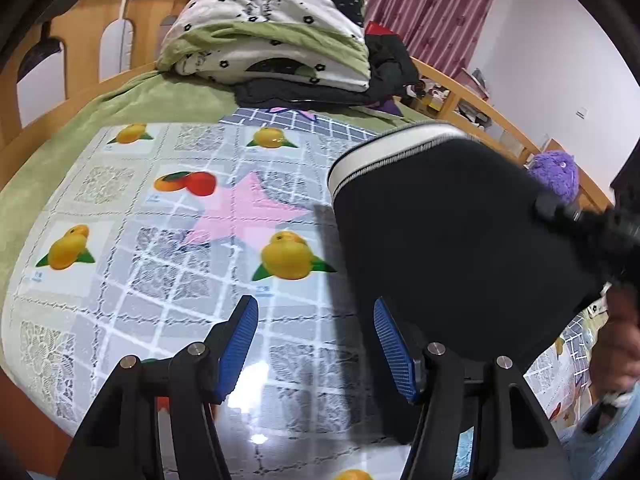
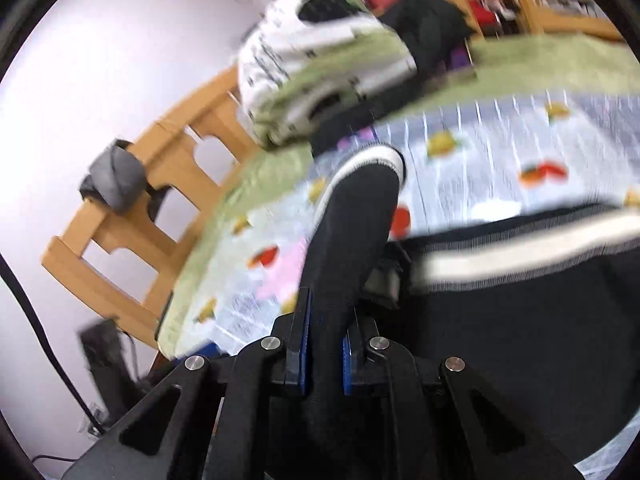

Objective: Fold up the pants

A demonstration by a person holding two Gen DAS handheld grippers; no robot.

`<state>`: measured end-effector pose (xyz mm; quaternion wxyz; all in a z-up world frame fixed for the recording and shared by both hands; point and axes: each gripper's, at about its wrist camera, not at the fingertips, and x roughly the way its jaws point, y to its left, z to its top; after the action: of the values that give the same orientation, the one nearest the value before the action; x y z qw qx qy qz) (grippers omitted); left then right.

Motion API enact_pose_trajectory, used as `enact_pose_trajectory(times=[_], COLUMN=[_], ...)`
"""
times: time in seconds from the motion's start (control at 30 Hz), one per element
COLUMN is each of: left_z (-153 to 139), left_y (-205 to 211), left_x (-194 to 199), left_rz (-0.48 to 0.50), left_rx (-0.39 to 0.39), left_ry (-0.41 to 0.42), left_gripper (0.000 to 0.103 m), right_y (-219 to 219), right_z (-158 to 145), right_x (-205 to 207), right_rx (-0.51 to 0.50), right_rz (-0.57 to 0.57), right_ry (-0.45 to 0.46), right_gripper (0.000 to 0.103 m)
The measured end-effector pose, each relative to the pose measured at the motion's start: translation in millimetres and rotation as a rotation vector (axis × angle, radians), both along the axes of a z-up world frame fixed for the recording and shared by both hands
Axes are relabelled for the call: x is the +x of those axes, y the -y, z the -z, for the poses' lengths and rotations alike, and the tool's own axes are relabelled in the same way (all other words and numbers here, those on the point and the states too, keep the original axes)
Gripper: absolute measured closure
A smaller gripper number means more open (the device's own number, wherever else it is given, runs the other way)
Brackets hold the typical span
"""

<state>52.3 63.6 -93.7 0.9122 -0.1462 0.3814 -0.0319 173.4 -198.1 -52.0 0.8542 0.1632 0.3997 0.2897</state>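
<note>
Black pants point(image 1: 448, 240) with a white-trimmed hem point(image 1: 384, 152) hang lifted over the fruit-print tablecloth point(image 1: 168, 216) at the right of the left wrist view. My left gripper point(image 1: 316, 320) stands open over the cloth, nothing between its blue pads; the pants hang just right of its right finger point(image 1: 394, 348). My right gripper point(image 1: 600, 228) shows at that view's right edge, at the pants' side. In the blurred right wrist view my right gripper point(image 2: 324, 320) is shut on a bunched fold of the black pants point(image 2: 352, 232), which rises from its jaws; more of the pants point(image 2: 520, 320) spreads to the right.
The cloth lies on a green bed cover point(image 1: 132, 100). A folded green and white quilt point(image 1: 276, 28) and dark clothes point(image 1: 392, 64) sit at the back. A wooden bed rail point(image 1: 80, 40) runs behind, a purple plush toy point(image 1: 556, 176) at right. A person's hand point(image 1: 616, 344) is at right.
</note>
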Motion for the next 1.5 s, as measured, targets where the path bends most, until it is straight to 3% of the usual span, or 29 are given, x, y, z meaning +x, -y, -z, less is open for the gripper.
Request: enact_pose_trajectory(times=[0.2,0.4,0.63,0.8,0.87,0.97,1.03,1.13,1.27,1.33,1.47,1.5], left_z=[-4,-3,2,2,4,9,12,14,27,45,63,60], left_y=[18,36,74,115,126,143,152,164,182,192,196,194], left_x=[1,1,13,22,25,30,30,24,16,11,7,8], left_rz=[0.025,0.029,0.091,0.154,0.167,0.187,0.203,0.239,0.289,0.297,0.31,0.308], left_rx=[0.002,0.034,-0.005,0.031,0.02,-0.004,-0.009,-0.01,0.009,0.04,0.034,0.019], left_ry=[0.024,0.029,-0.006,-0.016,-0.026,-0.049,-0.065,-0.073,-0.124,-0.161,-0.199,-0.204], left_gripper=[0.045,0.045,0.045,0.045,0.045,0.045,0.045,0.045,0.045,0.044,0.042,0.042], right_y=[21,93,174,241,261,276,279,288,280,272,250,248], right_z=[-20,-15,-11,6,27,73,90,81,55,54,94,98], right_x=[-2,2,11,12,20,31,31,13,-25,-35,-29,-30], right_rx=[-0.056,0.032,0.005,-0.025,-0.036,-0.094,-0.128,-0.139,-0.178,-0.203,-0.375,-0.401], right_rz=[0.008,0.073,0.151,0.252,0.29,0.331,0.332,0.348,0.344,0.317,0.296,0.3], right_ry=[0.06,0.091,0.09,0.092,0.039,-0.077,-0.101,-0.058,0.114,0.151,0.048,0.059], right_gripper=[0.091,0.091,0.091,0.091,0.091,0.089,0.086,0.085,0.083,0.083,0.083,0.083])
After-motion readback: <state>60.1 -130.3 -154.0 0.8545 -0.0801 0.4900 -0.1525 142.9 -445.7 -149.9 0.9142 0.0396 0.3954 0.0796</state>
